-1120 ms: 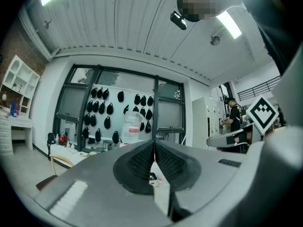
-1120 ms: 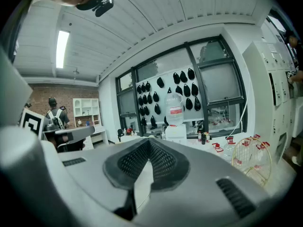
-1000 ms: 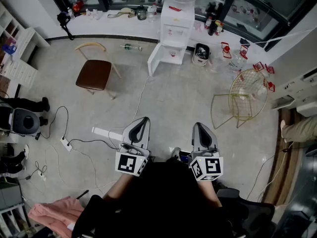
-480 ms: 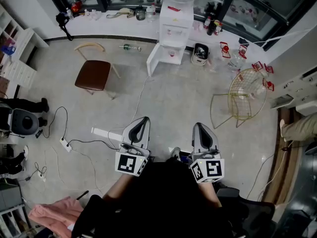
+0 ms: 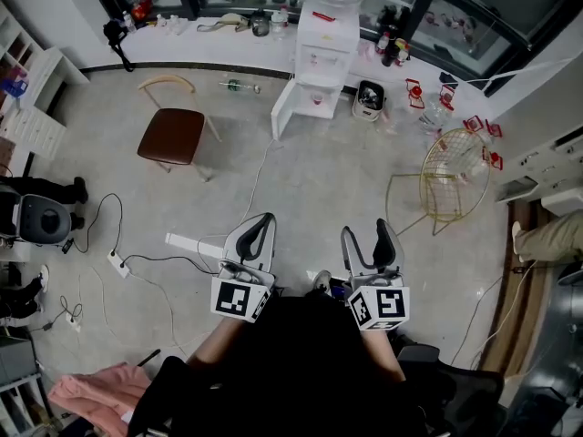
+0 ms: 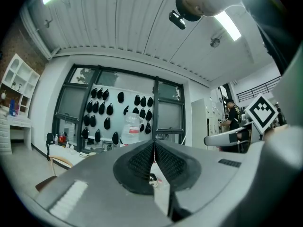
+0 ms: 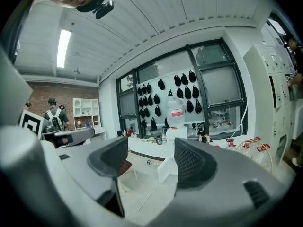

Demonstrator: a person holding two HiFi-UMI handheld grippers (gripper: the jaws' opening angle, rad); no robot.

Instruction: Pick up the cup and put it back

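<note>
A small dark cup (image 5: 260, 25) stands upright on the long white table (image 5: 182, 48) by the window wall. It is too far off to make out its material or whether it has a handle. It is well ahead of the left claw (image 5: 261, 224) and the right claw (image 5: 369, 235), well apart from both and touched by neither. It lies almost straight ahead of the left claw and to the left of the right one. The right claw's jaws have just been opening with nothing between them. In the right gripper view the cup shows through that gap, far beyond the jaw tips.
</note>
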